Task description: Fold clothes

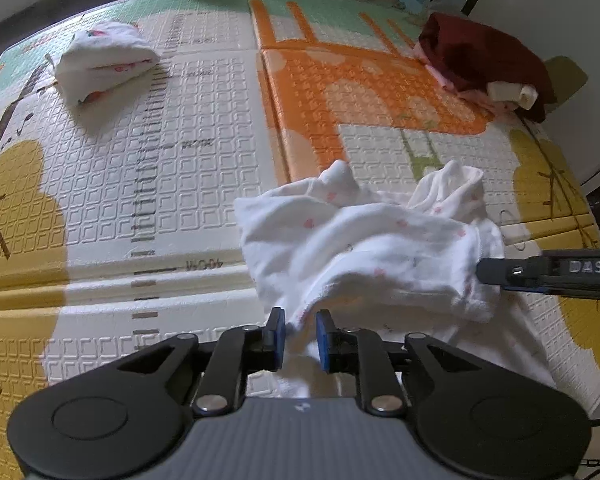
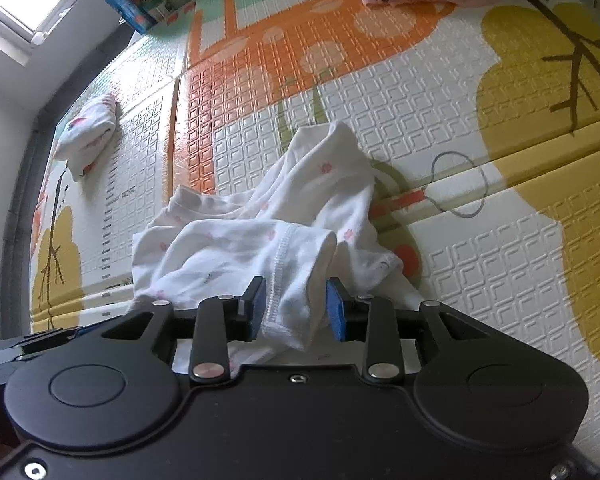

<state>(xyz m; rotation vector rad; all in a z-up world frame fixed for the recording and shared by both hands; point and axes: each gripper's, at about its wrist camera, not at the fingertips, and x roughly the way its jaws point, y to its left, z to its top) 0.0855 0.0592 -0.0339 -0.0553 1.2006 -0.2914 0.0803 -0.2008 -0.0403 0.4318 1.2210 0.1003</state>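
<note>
While the crumpled white garment (image 1: 364,240) lies lower centre, left gripper (image 1: 300,330) and right gripper (image 2: 296,306) each straddle a hem, jaws spread, not yet pinching.

We saw patterned foam mat (image 1: 204,168); crumpled white garment (image 1: 364,240) lower centre, folded white bundle (image 1: 100,60) upper left, dark red pile (image 1: 484,56) upper right.

A crumpled garment (image 1: 364,240) lies on the mat (image 1: 188,168). A folded garment (image 1: 100,60) sits well apart, behind and left of it. A clothes pile (image 1: 484,60) lies behind and right, at the mat's edge.
</note>
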